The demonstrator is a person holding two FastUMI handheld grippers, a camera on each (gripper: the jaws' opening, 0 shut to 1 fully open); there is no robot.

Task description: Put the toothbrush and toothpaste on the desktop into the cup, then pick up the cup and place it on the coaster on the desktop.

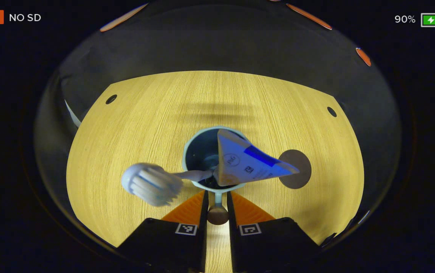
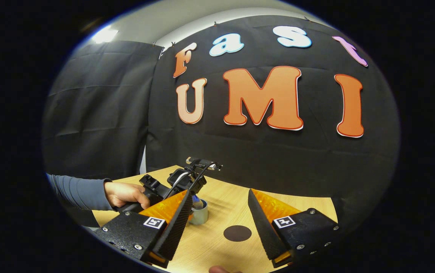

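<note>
Gripping: the left claw (image 1: 217, 204) is narrowed on the cup's handle (image 1: 217, 198), one finger on each side of it; whether both press on it I cannot tell.
Cup: the cup (image 1: 202, 151) sits straight ahead of the left claw, seen from above, mouth open upward on the desk (image 1: 145, 113).
Toothbrush: the toothbrush (image 1: 153, 184) stands in the cup, its head leaning out to the left of the claw.
Toothpaste: the toothpaste (image 1: 248, 161) is in the cup too, its flat end tilting out to the right.
Step in hand: both items look loaded, so lifting the cup comes next, I judge.
Doing it well: keep the cup upright and move slowly, since both tall items lean past the rim and could tip out.
Coaster: the coaster (image 1: 297, 168) lies just right of the cup, partly under the toothpaste's overhang.
Right claw: the right claw (image 2: 217, 223) hangs wide apart and holds nothing, the coaster between its fingers on the desk.
Hand: a person's hand (image 2: 124, 194) holds the left claw's grip.
In the way: nothing lies between cup and coaster.
</note>
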